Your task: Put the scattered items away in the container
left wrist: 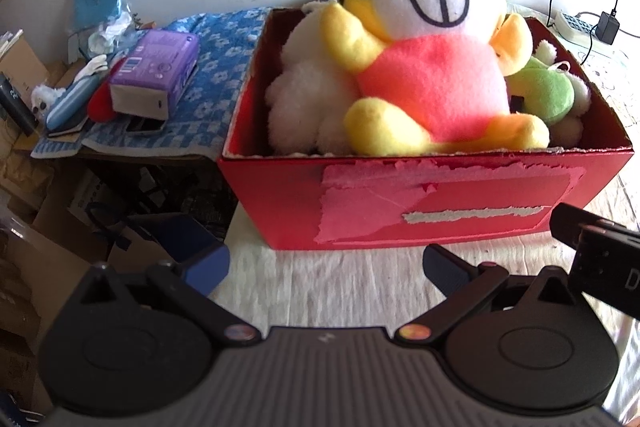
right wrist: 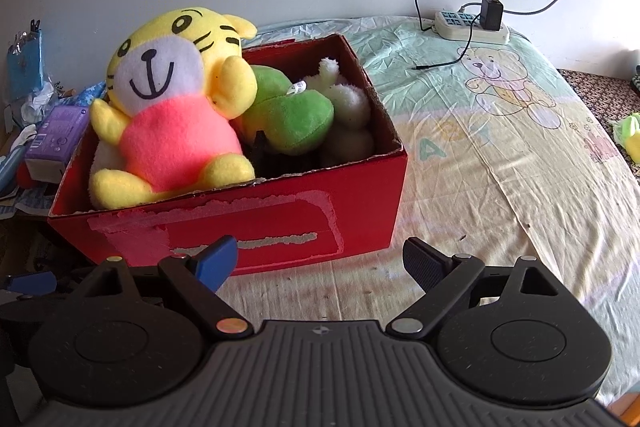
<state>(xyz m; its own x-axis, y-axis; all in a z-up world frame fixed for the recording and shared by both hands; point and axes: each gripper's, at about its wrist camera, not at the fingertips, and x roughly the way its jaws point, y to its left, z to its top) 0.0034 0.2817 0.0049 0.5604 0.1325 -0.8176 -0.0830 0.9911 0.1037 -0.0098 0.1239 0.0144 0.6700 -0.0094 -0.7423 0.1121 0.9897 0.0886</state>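
A red cardboard box (left wrist: 440, 203) (right wrist: 248, 227) stands on the bed. In it sit a yellow tiger plush with a pink belly (left wrist: 424, 59) (right wrist: 168, 107), a white plush (left wrist: 304, 99) (right wrist: 348, 107) and a green plush (left wrist: 540, 91) (right wrist: 292, 115). My left gripper (left wrist: 326, 267) is open and empty, low in front of the box's front wall. My right gripper (right wrist: 320, 263) is open and empty, also in front of the box, toward its right corner. Part of the right gripper shows at the right edge of the left wrist view (left wrist: 600, 251).
A side table with a blue floral cloth (left wrist: 216, 75) holds a purple pack (left wrist: 156, 75) (right wrist: 56, 139) and small clutter left of the box. A power strip with charger and cable (right wrist: 476, 23) lies at the bed's far side. A yellow-green item (right wrist: 630, 135) lies at the right edge.
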